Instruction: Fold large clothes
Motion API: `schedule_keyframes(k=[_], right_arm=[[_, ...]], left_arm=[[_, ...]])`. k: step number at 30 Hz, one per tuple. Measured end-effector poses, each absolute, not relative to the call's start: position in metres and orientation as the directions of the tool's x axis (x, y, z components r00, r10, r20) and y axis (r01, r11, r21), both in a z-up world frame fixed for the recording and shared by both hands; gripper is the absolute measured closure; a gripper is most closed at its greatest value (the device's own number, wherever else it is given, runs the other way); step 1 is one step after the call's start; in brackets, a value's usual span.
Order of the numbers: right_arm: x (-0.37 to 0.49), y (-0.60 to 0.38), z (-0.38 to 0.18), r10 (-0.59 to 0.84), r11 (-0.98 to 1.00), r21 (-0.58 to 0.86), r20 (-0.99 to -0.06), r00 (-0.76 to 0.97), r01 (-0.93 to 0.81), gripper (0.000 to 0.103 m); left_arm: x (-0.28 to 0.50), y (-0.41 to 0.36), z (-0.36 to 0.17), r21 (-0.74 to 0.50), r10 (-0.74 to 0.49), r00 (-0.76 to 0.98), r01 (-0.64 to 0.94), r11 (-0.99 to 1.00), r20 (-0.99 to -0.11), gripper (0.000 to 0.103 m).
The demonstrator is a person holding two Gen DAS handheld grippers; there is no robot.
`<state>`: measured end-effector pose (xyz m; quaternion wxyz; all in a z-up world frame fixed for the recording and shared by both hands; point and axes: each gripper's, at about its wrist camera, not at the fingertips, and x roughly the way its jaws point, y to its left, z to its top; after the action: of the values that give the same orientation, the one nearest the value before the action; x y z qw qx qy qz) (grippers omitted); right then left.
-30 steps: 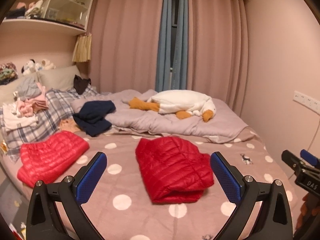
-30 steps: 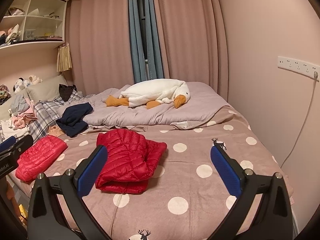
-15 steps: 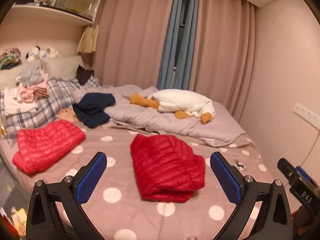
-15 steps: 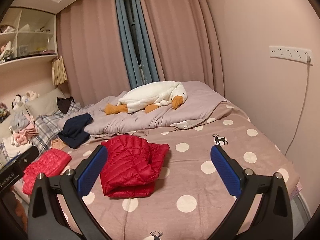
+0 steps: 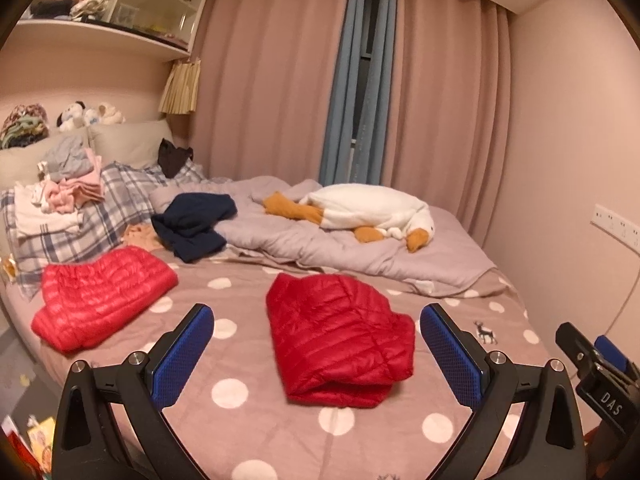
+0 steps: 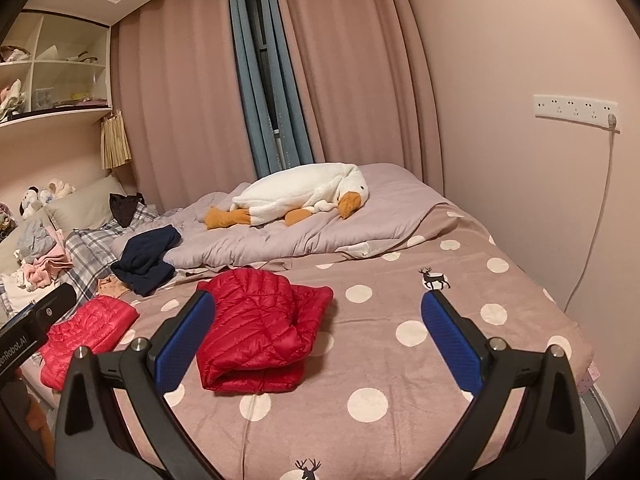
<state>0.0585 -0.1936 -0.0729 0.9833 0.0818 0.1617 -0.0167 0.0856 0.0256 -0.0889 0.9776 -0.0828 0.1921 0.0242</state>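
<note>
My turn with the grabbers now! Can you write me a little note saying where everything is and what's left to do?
Left tool: open, holding nothing, above the near edge of the bed.
Right tool: open, holding nothing, also above the near edge.
Done: one red jacket lies folded in the middle of the dotted cover. A second red jacket lies folded near the bed's left edge.
Possibly left: the navy garment is crumpled behind them, beside the grey quilt where the toy goose lies. More clothes are heaped near the pillows.
</note>
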Motion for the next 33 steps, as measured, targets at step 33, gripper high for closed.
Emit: schedule_keyframes(k=[33], right_arm=[[0.0598, -0.1897, -0.0738, -0.004, 0.99, 0.133, -0.333, 0.943, 0.052, 0.0]], left_arm=[[0.0836, 0.0253, -0.0921, -0.136, -0.004, 0.915, -0.056, 0.989, -0.403, 0.001]])
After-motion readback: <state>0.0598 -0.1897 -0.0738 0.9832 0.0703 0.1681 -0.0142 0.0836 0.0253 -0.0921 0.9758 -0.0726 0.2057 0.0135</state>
